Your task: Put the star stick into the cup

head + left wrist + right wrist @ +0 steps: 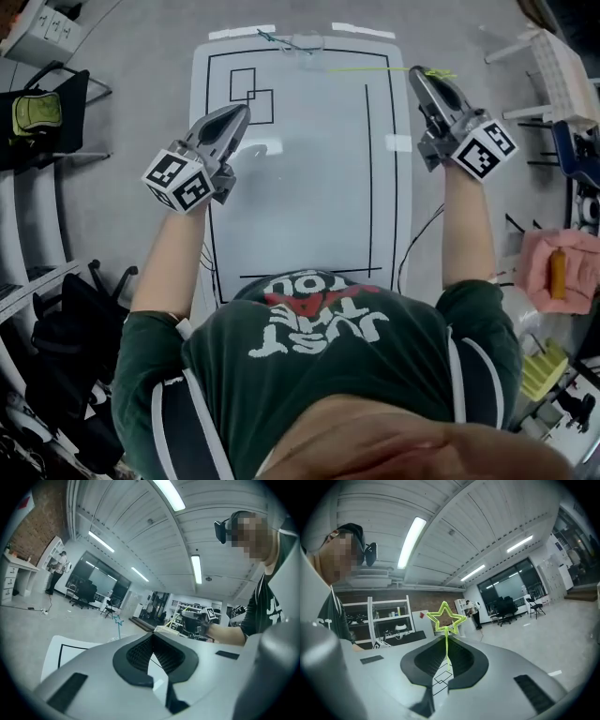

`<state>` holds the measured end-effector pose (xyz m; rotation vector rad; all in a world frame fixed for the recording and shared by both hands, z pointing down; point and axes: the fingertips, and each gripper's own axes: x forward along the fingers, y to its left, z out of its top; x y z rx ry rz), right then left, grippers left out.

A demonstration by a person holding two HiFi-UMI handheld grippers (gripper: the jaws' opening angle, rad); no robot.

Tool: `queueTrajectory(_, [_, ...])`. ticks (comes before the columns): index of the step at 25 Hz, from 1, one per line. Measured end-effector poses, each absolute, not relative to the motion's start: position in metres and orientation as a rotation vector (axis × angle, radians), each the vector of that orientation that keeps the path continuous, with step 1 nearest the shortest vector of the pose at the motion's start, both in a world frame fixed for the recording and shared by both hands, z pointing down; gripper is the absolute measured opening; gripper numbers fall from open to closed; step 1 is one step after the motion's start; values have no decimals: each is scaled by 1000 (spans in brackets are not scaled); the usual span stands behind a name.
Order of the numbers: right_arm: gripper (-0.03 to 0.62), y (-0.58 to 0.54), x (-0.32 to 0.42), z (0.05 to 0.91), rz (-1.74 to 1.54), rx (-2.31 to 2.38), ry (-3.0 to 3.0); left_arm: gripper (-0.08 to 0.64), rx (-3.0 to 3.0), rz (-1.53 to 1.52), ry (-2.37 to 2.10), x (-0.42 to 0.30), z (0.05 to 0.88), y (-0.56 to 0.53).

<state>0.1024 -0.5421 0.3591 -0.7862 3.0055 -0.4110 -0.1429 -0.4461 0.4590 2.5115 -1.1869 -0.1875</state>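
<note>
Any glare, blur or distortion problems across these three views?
Head view: fisheye bows the table edges, and there is a mild glare patch on it. Left gripper view: dark vignette at the corners, ceiling light blown out. Right gripper view: same vignette, star stick sharp.

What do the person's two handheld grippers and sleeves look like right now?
Both the left gripper and right gripper are silver-grey tapered shells with black ribbed pads inside, each carrying a white cube of black square markers. No cables show on them. The person wears a dark green short-sleeved T-shirt with white and red print.
</note>
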Motion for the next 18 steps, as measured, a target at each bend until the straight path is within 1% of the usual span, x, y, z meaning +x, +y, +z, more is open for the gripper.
queueTrajectory(8, [43,-631,59,392,-349,-775,3046,11,2505,-200,-1145,-146,511,-512])
queueTrajectory(12, [43,-665,47,426,-371,-782,3053,11,2498,-203,-1134,-149,541,-546])
queueTrajectory(15, [43,-681,39,448,-384,-766,3070,11,2500,-205,-1129,-150,557,-567])
queueTrajectory(18, [43,-681,34,449,-370,-738,3099,11,2511,-207,-1123,-147,555,-574])
